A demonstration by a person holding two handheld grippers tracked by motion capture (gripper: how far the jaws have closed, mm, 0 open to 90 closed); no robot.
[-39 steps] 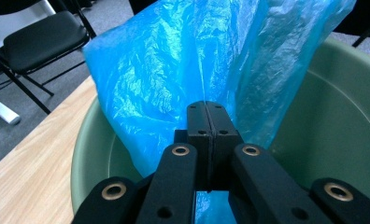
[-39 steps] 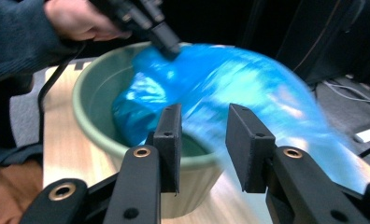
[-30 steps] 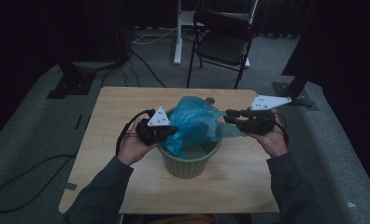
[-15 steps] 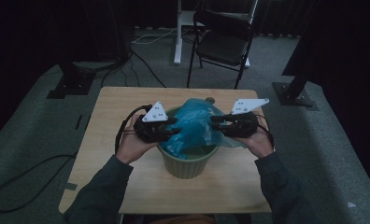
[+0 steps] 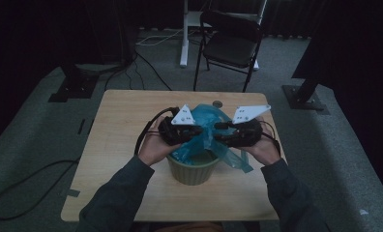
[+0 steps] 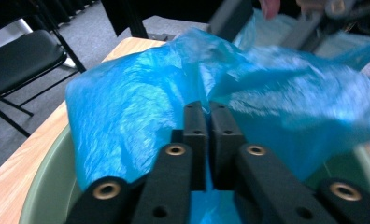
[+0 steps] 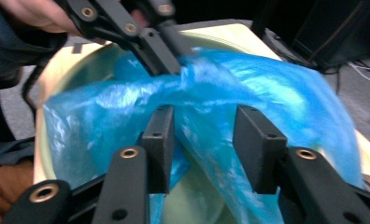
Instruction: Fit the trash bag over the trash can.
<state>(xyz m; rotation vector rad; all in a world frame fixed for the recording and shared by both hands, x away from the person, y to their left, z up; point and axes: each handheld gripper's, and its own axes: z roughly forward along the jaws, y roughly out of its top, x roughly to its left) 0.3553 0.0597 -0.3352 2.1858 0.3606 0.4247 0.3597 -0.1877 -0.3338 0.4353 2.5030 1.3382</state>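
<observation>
Left gripper [image 5: 195, 131] clamped tight, right gripper [image 5: 219, 133] parted, jaws just opening

No legible text, labels, brand marks, numbers or signs on any surface in the high view or either gripper view.

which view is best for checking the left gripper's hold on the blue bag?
Left gripper view. There the left gripper has its jaws shut on a fold of the blue plastic bag over the green bin. The right gripper view shows it farther off, pinching the bag. In the high view the grip point is too small to judge.
</observation>
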